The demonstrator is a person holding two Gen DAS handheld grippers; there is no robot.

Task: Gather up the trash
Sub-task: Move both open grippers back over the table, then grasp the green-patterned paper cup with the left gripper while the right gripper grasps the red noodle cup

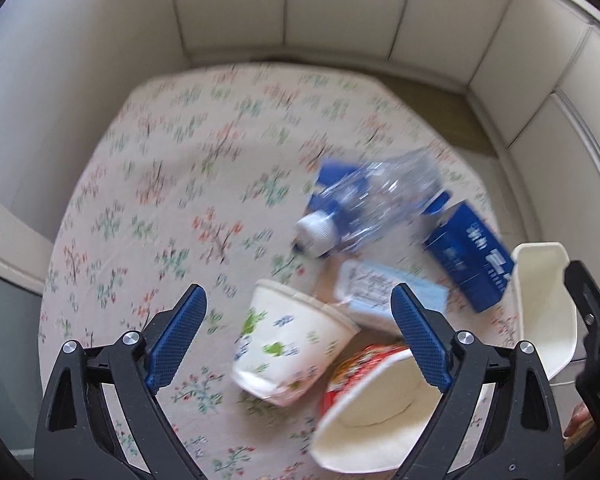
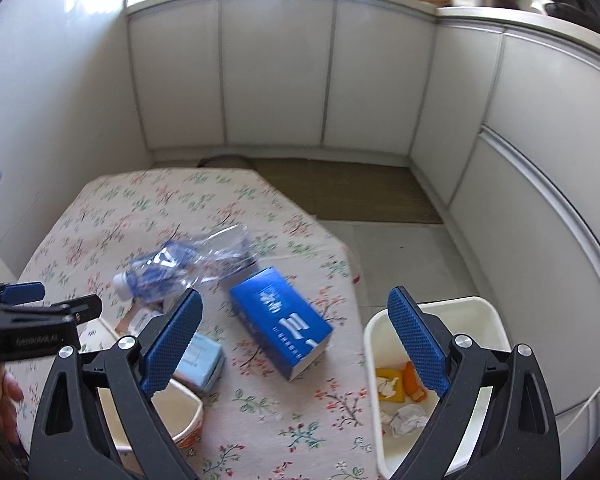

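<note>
Beside the table's right edge, the bin (image 2: 488,312) held only scraps. On the table (image 2: 260,420), a bottle (image 2: 188,260), box (image 2: 280,316), cup (image 1: 288,340) and bowl (image 1: 376,412) remained; both the left gripper (image 1: 300,336) and right gripper (image 2: 296,336) gaped empty.

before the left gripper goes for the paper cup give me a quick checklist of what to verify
1. Left gripper open: ok, jaws spread wide.
2. Nothing held in it: ok.
3. Paper cup between the fingers: ok in the left wrist view, it lies tipped on its side; height above it, cannot tell.
4. Neighbours clear: not ok, the noodle bowl sits right against the cup.
5. Bin ready: ok, open beside the table with trash inside.
6. Right gripper out of the way: ok, open and empty near the blue box.
</note>
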